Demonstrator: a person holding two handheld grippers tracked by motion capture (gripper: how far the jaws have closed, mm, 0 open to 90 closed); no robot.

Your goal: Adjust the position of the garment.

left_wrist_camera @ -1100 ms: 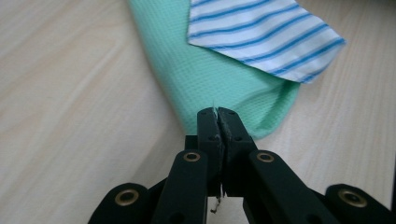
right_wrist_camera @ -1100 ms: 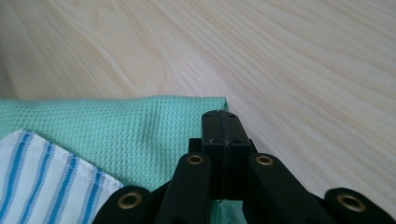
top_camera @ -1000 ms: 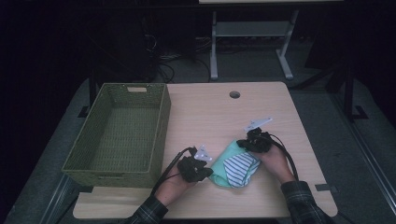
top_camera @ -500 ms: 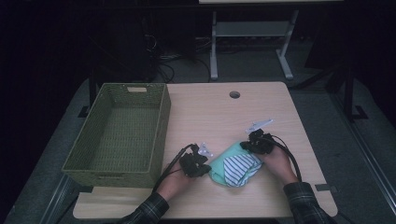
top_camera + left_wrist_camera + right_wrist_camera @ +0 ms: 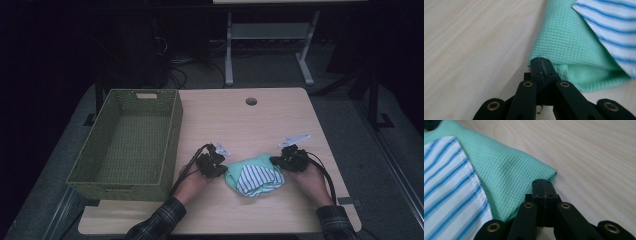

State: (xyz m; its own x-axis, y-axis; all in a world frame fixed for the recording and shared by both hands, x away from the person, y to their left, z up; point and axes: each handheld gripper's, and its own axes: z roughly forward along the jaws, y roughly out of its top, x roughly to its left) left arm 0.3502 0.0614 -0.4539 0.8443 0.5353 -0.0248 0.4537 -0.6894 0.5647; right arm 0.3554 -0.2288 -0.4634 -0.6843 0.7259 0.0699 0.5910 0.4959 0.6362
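A mint-green waffle cloth [image 5: 239,168] lies near the table's front edge, and a white cloth with blue stripes [image 5: 256,179] rests on top of it. My left gripper [image 5: 223,167] is at the green cloth's left edge. In the left gripper view its jaws [image 5: 541,61] are pressed together on that edge [image 5: 564,47]. My right gripper [image 5: 274,161] is at the cloth's right corner. In the right gripper view that gripper [image 5: 544,182] is likewise shut, pinching the green corner [image 5: 524,170], with the striped cloth [image 5: 446,185] to the left.
A green woven basket [image 5: 172,135] stands with nothing inside it on the left part of the wooden table [image 5: 240,125]. A round cable hole [image 5: 251,101] is near the far edge. Dark floor, cables and a metal stand lie beyond the table.
The right gripper has moved to the right and the left gripper slightly away from the person. The green cloth between them now lies wider and flatter.
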